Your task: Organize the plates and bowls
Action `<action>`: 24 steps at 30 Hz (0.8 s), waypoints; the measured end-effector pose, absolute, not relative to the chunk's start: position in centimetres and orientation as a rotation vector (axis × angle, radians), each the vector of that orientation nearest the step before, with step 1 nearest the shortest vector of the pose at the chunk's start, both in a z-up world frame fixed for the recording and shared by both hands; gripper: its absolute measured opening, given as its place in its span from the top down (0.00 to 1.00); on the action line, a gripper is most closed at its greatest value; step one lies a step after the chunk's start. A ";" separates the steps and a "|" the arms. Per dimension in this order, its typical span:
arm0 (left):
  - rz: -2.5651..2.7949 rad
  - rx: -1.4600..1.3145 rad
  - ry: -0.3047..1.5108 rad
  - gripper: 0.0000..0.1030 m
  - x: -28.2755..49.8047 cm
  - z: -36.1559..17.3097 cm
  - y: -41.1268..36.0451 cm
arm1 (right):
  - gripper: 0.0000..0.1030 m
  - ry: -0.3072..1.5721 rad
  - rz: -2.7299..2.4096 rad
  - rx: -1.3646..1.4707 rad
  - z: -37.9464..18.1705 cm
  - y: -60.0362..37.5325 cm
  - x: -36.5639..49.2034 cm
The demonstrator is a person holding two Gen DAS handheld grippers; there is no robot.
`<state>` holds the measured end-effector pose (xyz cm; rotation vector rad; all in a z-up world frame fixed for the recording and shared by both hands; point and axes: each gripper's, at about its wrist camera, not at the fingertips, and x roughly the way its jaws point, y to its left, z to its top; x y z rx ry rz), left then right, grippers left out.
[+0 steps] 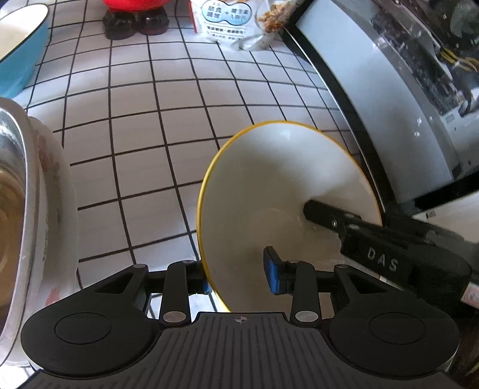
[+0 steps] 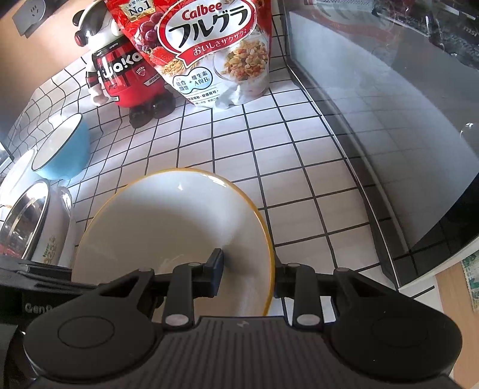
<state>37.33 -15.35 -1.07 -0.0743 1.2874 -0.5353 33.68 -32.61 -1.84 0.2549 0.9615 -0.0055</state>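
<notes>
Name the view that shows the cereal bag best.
Right wrist view: the cereal bag stands nearly whole, its printed front readable, beside the red figure. The left wrist view catches only the bag's bottom edge at the top of the frame.

sunlit white tiled counter (image 2: 299, 167) with dark grout, glossy black-edged appliance (image 2: 389, 134) along its right side.

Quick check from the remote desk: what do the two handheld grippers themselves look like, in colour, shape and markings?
Both are matte black plastic. The left gripper has a ribbed centre plate with a small crosshair mark, round disc housings on either side, linkage arms with silver pivot pins, and blue pads on its jaws. The right gripper has the same build; its body bears raised letters "DAS". No cables, hands or sleeves show.
</notes>
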 end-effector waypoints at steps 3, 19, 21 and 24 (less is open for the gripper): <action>-0.547 -0.026 1.277 0.65 37.0 -0.3 -15.3 | 0.71 0.960 -0.014 0.249 -1.7 -32.7 33.7; -0.664 -0.081 0.890 0.65 38.1 14.3 -4.4 | 0.49 0.612 0.018 0.015 14.1 -26.4 34.3; -0.627 -0.099 0.743 0.65 39.0 17.6 -1.0 | 0.41 0.548 0.054 0.006 17.1 -24.1 35.4; -0.584 -0.155 0.560 0.65 39.8 21.5 4.0 | 0.37 0.487 0.121 0.024 21.1 -20.5 37.4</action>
